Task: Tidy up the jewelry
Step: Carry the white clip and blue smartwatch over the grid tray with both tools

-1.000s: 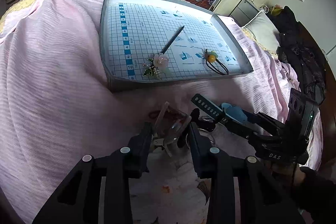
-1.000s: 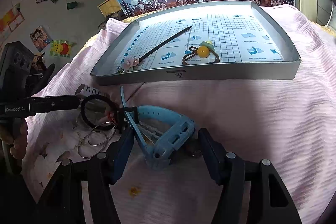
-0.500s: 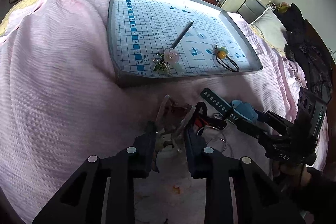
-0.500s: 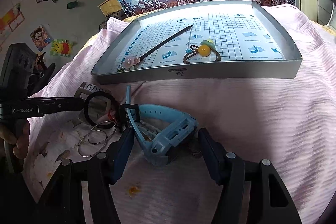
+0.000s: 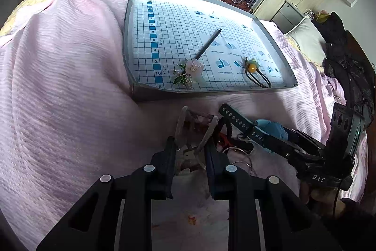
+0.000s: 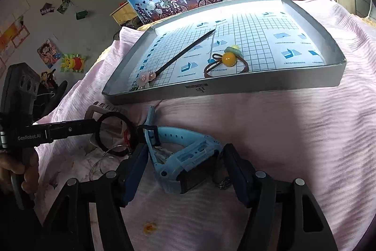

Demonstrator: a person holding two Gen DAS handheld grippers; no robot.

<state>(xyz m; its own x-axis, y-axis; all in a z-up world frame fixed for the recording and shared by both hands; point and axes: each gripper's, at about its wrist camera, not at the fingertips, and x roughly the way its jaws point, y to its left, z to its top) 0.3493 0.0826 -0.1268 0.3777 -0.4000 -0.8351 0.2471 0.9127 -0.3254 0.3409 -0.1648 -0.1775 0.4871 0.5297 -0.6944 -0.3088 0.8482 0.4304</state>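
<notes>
Left tool (image 5: 190, 147) clamped on a clear hair claw clip (image 5: 196, 128) at lower centre of the left wrist view, just in front of the grey tray (image 5: 141, 93). Right tool (image 6: 185, 157) spread apart around a light-blue watch (image 6: 185, 161) lying on the pink bedspread (image 6: 293, 133). Inside the tray, mid-frame: flower hairpin (image 5: 195, 67) and yellow-bead hair tie (image 5: 252, 68), well apart.

One hairpin (image 5: 202, 55), one hair tie (image 5: 255, 73)
</notes>
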